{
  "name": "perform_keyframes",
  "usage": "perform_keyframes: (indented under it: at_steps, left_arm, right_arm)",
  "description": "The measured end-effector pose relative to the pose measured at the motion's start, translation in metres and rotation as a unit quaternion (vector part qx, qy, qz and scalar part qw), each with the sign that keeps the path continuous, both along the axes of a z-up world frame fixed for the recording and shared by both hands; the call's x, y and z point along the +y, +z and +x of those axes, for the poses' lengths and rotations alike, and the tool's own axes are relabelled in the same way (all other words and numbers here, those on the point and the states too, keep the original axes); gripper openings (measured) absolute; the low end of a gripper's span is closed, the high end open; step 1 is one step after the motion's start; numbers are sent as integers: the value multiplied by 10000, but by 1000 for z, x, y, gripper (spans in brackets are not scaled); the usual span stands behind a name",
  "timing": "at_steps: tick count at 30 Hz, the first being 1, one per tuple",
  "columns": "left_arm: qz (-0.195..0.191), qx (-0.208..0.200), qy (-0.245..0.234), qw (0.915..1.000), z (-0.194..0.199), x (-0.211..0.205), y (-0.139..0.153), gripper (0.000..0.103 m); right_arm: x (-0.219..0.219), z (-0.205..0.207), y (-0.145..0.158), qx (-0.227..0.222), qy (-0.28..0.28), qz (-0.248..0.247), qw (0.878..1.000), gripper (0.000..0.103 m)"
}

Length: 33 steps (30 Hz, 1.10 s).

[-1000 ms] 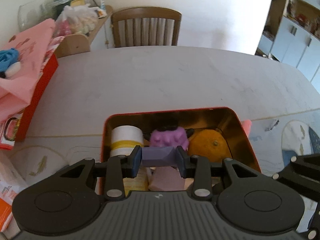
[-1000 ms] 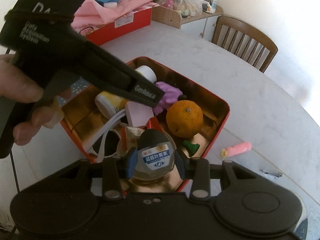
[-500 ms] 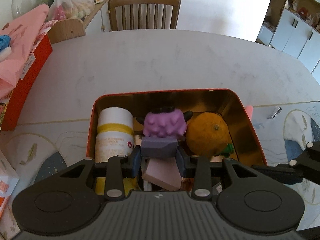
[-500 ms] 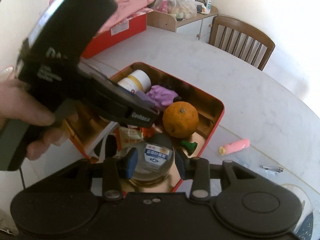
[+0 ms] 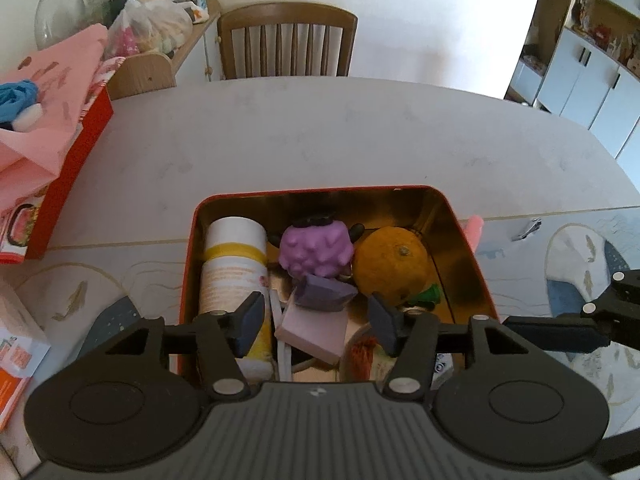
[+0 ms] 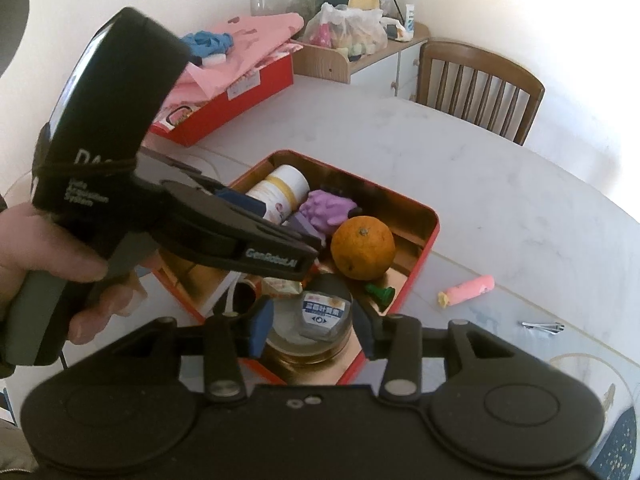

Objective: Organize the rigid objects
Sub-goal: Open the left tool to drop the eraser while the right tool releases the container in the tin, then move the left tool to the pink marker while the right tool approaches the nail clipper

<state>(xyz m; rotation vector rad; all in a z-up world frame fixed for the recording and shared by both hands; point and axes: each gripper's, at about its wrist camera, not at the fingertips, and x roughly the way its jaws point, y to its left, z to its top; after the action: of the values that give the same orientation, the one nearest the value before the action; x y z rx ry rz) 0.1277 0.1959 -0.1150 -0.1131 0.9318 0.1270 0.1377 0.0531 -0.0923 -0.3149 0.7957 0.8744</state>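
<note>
The left gripper (image 5: 316,322) hangs over the red tin (image 5: 460,236) on the table (image 5: 320,136), and its jaws have just been opening: the pads stand well apart and touch nothing. The small purple block (image 5: 325,295) lies free between and just beyond them, resting on a pale pink block (image 5: 312,330) and leaning against the bumpy purple toy (image 5: 316,252). Beside that toy sit a white bottle with a yellow band (image 5: 234,264) on one side and an orange (image 5: 390,266) on the other, all inside the tin. The right gripper (image 6: 314,326) is over the near corner of the tin, its jaws also just opening; the glass jar with a blue label (image 6: 316,320) sits between its pads, with a thin gap showing on each side, so it looks released. A hand (image 6: 48,256) grips the left gripper's handle. A pink tube (image 6: 466,289) lies on the table outside the tin.
</note>
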Motion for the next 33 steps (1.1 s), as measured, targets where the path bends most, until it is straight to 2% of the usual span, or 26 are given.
perform_keyframes:
  at_steps: [4, 9, 10, 12, 14, 20, 23, 24, 28, 33]
  left_arm:
    - [-15, -118, 31, 9999, -10, -2, 9, 61]
    - [-4, -269, 78, 9996, -20, -9, 20, 63]
    - [-19, -292, 69, 9995, -22, -12, 22, 63]
    - [-23, -333, 55, 9994, -25, -15, 26, 66]
    - [-54, -373, 23, 9993, -27, -19, 29, 73]
    - [-119, -511, -68, 9986, -32, -43, 38, 74]
    - [-154, -588, -96, 9981, -32, -55, 41, 81]
    - [-145, -624, -100, 9979, -32, -61, 43, 82]
    - [-116, -727, -114, 9972, -28, -80, 47, 83]
    - [-109, -856, -68, 9962, -22, -103, 49, 83]
  right_arm:
    - [-10, -4, 7, -53, -91, 115, 9999, 55]
    - [-26, -6, 15, -47, -132, 254, 9996, 57]
    - [-31, -6, 17, -45, -155, 299, 9994, 62]
    - [-39, -6, 20, -52, -196, 393, 9990, 68]
    - [-48, -6, 22, -73, -225, 430, 9988, 68]
    - [-75, -2, 26, -161, -288, 503, 9982, 78]
    - [-88, 2, 27, -191, -281, 530, 9980, 82]
    - [-92, 3, 28, -214, -287, 539, 9979, 87]
    - [-113, 10, 28, -292, -260, 582, 9975, 98]
    - [-136, 23, 26, -323, -160, 573, 9977, 101]
